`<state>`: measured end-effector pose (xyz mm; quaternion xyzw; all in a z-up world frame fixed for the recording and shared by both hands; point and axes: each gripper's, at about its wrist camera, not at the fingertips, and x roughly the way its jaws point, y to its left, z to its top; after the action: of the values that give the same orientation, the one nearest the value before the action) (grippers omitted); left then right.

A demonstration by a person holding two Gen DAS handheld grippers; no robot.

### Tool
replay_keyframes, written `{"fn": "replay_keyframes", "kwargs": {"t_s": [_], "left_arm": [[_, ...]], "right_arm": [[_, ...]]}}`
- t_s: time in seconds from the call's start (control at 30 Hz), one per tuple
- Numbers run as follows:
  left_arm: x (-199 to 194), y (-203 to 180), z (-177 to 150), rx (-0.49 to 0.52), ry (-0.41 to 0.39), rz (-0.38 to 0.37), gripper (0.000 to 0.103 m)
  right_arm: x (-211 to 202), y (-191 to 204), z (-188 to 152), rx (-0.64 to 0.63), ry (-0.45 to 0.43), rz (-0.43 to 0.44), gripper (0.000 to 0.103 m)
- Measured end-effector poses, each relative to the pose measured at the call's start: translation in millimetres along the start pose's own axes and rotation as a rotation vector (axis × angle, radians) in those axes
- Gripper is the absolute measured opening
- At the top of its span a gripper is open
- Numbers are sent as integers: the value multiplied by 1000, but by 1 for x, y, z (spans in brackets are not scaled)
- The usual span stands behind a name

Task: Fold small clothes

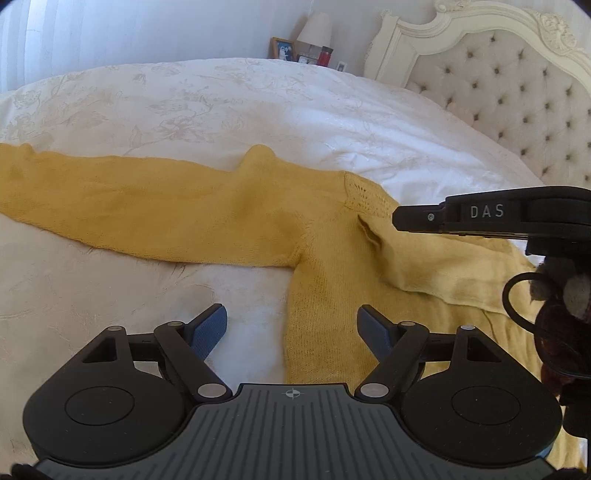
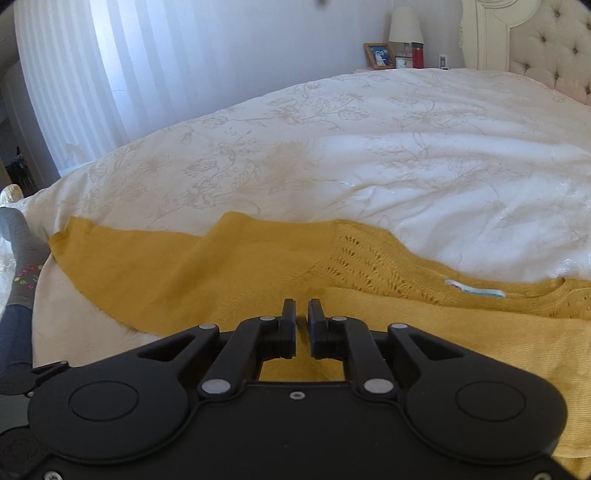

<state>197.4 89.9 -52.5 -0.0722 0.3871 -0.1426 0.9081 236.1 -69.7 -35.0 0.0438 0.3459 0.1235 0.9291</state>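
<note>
A mustard-yellow knit sweater (image 1: 325,258) lies on the white bedspread (image 1: 184,103), one sleeve (image 1: 110,206) stretched out to the left. A fold of its right side lies over the body. My left gripper (image 1: 291,325) is open and empty, low over the sweater's left side edge below the armpit. My right gripper (image 2: 302,314) has its jaws nearly together over the sweater (image 2: 221,273); I cannot tell if cloth is pinched between them. It also shows in the left wrist view (image 1: 480,216) above the folded part. The neck label (image 2: 474,288) shows to the right.
A tufted cream headboard (image 1: 509,96) stands at the right. A nightstand at the back holds a lamp (image 2: 405,26), a photo frame (image 2: 378,55) and a red cup (image 2: 417,55). Dark clothing (image 2: 22,254) lies at the bed's left edge. Curtains hang behind.
</note>
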Motion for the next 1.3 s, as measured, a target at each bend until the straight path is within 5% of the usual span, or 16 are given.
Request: {"fn": "replay_keyframes", "kwargs": {"t_s": [0.27, 0.4, 0.67, 1.3], "left_arm": [[3, 5, 0, -18, 9, 0, 77], [4, 3, -1, -6, 7, -5, 77], [9, -5, -8, 27, -6, -54, 77], [52, -62, 25, 137, 115, -60, 77]], "right_arm": [[-30, -29, -6, -4, -27, -145, 22], [-49, -67, -30, 27, 19, -264, 45], [-80, -135, -92, 153, 78, -391, 51], [-104, -172, -154, 75, -86, -297, 86]]}}
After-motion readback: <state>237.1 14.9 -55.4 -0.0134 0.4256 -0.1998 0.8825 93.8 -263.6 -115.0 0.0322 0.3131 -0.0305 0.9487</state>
